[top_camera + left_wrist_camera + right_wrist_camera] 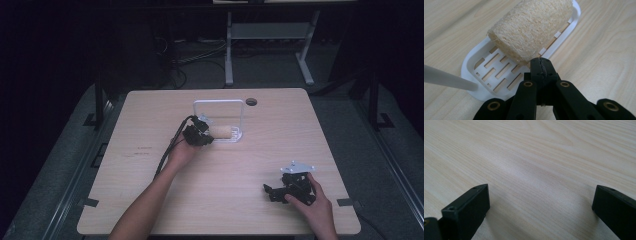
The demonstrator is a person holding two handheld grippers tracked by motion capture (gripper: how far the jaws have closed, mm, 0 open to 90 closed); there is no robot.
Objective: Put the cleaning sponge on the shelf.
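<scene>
Looking down from the high view, the pale wooden table [220, 195] carries the action. The left hand [181, 152] stretches forward on a long bare forearm from the bottom edge, its black left gripper [204, 136] tipped at the near end of a tan, rough-fibred loofah roll [220, 132]. That roll lies on its side in a white slotted plastic soap tray [235, 136], beneath a white wire-frame handle [220, 102] that arches over it. Well apart, near the table's front right, the right hand [312, 205] rests low with the black right gripper [275, 191] pointing left across the boards, a grey three-cornered plate on top.

Over to the left gripper view: the two black jaws are pressed together, nothing between them, their joined tip right at the loofah roll's [531, 27] near, frayed end; whether it touches I cannot tell. The roll sits lengthwise on the soap tray [475, 68], and a grey-white bar crosses the lower left corner.

Now the right gripper view: both black jaws stand wide apart at the frame's edges, bare wood grain [536, 165] between them, gripping nothing.
</scene>
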